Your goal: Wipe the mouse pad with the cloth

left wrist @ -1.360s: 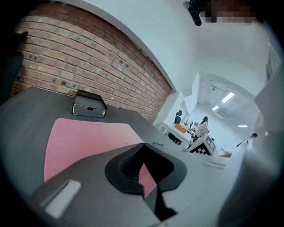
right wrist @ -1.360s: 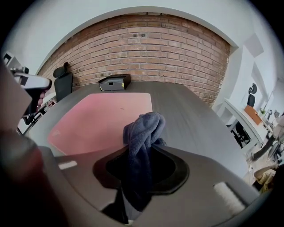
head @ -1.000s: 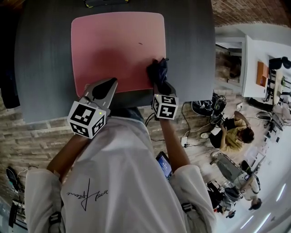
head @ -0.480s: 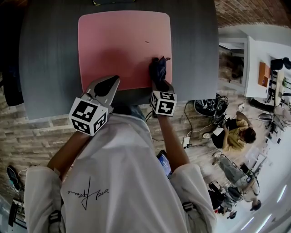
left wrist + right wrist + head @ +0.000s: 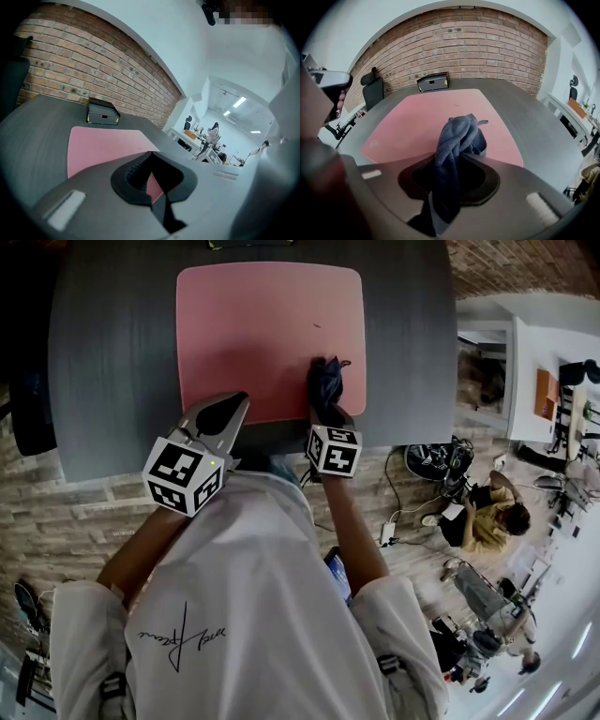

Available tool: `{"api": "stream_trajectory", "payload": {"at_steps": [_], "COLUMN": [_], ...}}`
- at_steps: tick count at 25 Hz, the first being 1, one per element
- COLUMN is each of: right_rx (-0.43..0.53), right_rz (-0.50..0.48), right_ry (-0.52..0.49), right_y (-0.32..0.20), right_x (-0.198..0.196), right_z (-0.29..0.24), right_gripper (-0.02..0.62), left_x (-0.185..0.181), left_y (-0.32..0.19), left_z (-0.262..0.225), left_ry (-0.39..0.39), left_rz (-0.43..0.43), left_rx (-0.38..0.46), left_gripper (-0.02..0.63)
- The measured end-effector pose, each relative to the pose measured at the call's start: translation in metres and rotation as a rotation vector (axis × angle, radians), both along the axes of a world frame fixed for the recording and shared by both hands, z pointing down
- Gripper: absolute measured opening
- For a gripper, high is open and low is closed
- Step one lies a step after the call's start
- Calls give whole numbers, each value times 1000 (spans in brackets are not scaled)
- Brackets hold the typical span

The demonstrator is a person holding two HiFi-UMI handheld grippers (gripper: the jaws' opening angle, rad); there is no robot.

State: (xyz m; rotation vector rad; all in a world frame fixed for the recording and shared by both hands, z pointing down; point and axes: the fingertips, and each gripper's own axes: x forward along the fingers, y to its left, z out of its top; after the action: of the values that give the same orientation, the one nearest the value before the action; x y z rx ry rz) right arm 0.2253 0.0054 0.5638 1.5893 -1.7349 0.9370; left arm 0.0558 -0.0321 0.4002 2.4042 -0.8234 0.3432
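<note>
Forward, right gripper (image 5: 328, 414) around cloth (image 5: 325, 381)

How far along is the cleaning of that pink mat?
Done: the right gripper has the dark cloth pinched in its fingers. In hand: the cloth rests at the near right edge of the mouse pad. Left: the wiping itself; nothing shows which parts are clean.

An open-plan office workspace.
A dark grey table (image 5: 403, 352) with a pink mouse pad (image 5: 262, 324) and a small black box (image 5: 102, 112) stands by a bare brick wall (image 5: 487, 42). A black office chair (image 5: 372, 91) is at one end. Beyond are white desks (image 5: 187, 136), ceiling strip lights (image 5: 239, 101), loose floor cables (image 5: 394, 512) and a seated person (image 5: 487, 517).
</note>
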Motion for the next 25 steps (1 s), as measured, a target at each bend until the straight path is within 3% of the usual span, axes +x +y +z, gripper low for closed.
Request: {"api": "stream_trajectory", "payload": {"at_steps": [25], "right_rx": [-11], "right_rz": [-48], "right_ry": [-31], "right_y": [-6], "right_x": [-71], "right_z": [5], "right_gripper": [114], "left_x": [-65], "left_y": [-6], "left_z": [15], "left_ry": [-1], "left_rz": [-108], "left_rx": [-29], "left_gripper": [14]}}
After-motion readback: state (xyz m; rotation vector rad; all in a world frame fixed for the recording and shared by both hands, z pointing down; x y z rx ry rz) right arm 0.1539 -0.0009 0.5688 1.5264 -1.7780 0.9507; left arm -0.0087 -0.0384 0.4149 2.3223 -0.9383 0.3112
